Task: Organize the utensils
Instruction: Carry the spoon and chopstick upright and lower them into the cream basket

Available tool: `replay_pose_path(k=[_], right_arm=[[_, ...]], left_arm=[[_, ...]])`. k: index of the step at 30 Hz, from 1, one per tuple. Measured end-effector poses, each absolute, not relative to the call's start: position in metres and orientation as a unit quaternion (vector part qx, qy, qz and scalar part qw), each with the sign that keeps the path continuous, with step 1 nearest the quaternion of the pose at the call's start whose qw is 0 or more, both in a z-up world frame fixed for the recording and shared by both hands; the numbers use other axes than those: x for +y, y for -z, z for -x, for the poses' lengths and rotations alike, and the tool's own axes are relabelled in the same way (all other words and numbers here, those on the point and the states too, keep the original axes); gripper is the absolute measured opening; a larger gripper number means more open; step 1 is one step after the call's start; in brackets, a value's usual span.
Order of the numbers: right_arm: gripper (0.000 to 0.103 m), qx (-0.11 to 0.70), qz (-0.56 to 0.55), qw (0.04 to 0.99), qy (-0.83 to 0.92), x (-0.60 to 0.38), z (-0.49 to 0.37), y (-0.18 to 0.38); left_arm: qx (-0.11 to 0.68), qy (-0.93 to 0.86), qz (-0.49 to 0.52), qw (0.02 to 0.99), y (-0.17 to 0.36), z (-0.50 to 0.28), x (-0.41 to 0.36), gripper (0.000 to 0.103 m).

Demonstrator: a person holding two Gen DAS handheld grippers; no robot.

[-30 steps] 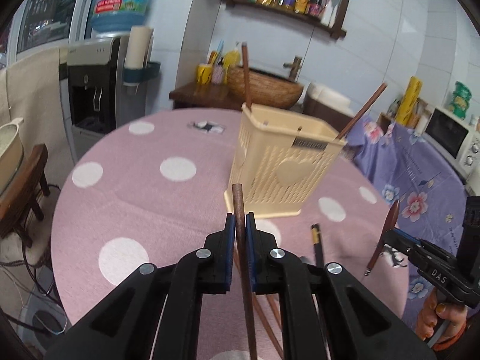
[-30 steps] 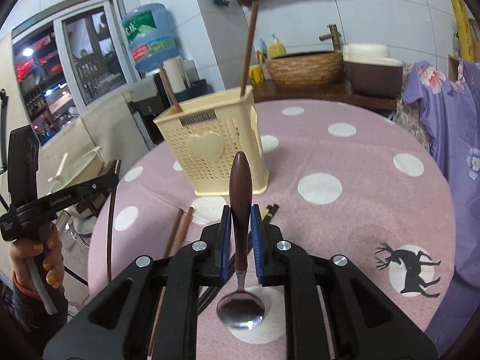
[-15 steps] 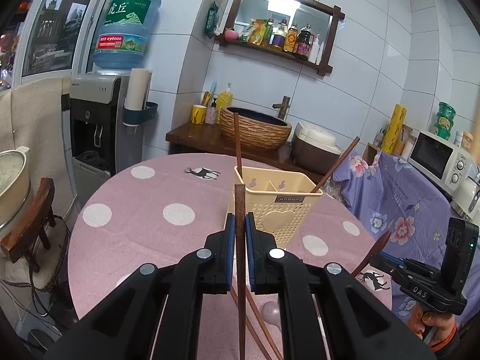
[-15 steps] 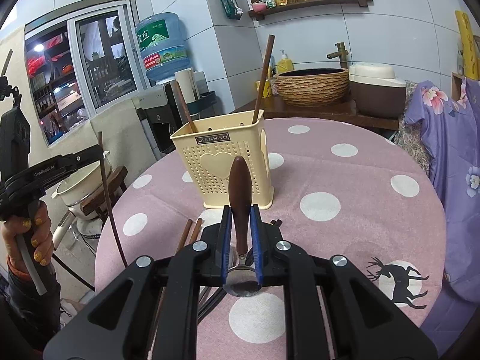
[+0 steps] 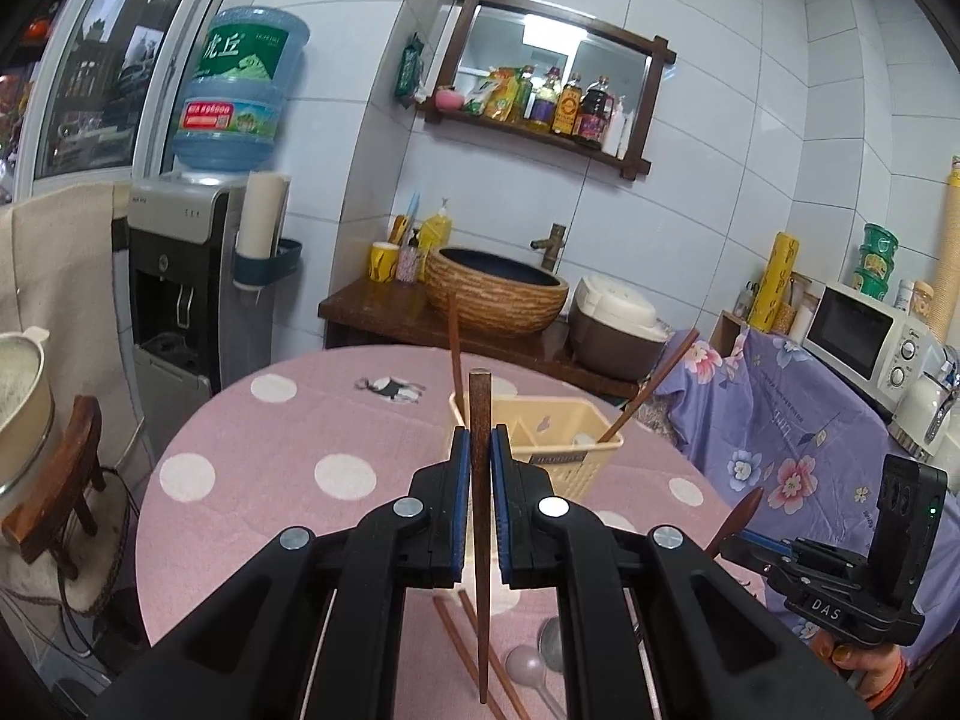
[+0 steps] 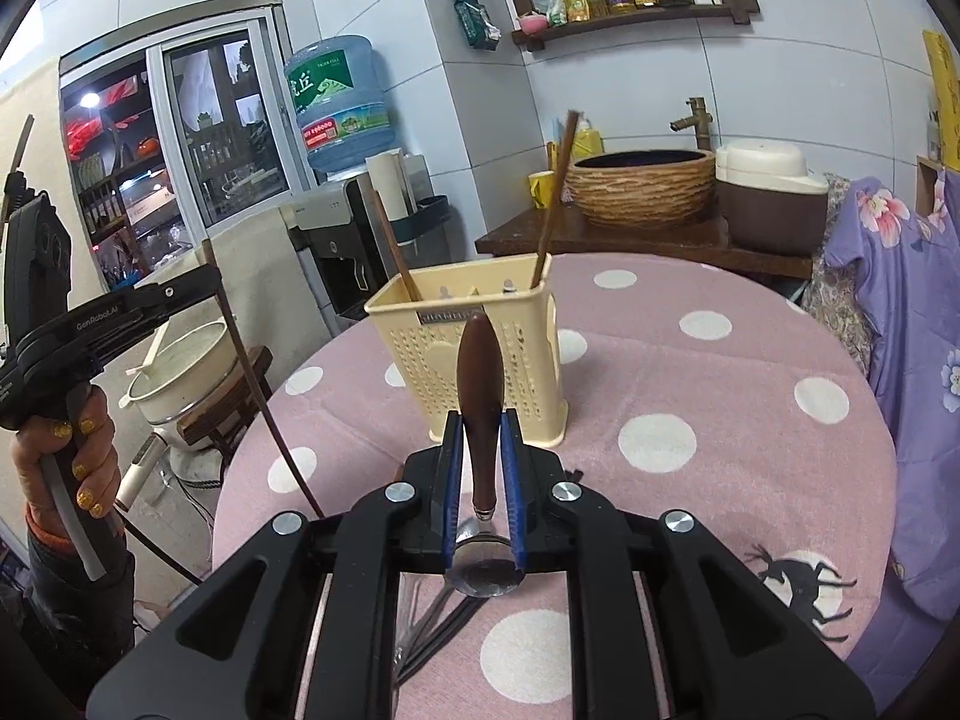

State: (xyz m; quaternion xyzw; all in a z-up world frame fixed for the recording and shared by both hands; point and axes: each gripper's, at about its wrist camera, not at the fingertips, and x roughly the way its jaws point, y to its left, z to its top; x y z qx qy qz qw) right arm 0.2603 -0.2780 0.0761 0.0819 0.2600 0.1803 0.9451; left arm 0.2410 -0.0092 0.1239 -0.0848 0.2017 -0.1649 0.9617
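My left gripper is shut on a brown chopstick held upright above the round pink dotted table. A cream utensil basket stands just beyond it, with two chopsticks leaning inside. My right gripper is shut on a spoon with a brown handle, bowl toward the camera, in front of the basket. The left gripper also shows at the left of the right wrist view, holding its chopstick.
More chopsticks and spoons lie on the table under the left gripper. Dark utensils lie under the right gripper. A water dispenser, a counter with a woven basin and a purple covered cabinet surround the table.
Both grippers have risen and tilted up, so the basket looks smaller and lower. The chopstick and the spoon stay clamped.
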Motion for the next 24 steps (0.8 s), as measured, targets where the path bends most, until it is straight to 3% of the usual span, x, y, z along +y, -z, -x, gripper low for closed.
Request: replay_pose_path(k=[14, 19, 24], right_arm=[[0.013, 0.15, -0.002, 0.976, -0.159, -0.224, -0.325, -0.198], [0.013, 0.142, -0.017, 0.981, -0.134, -0.216, -0.361, -0.195], [0.013, 0.167, -0.025, 0.979, -0.113, -0.211, -0.393, -0.159]], left_arm=[[0.124, 0.16, 0.099, 0.974, -0.236, -0.302, -0.031, 0.008], [0.112, 0.118, 0.092, 0.982, -0.231, -0.334, -0.042, 0.008], [0.124, 0.099, 0.084, 0.984, -0.203, -0.349, -0.046, 0.008]])
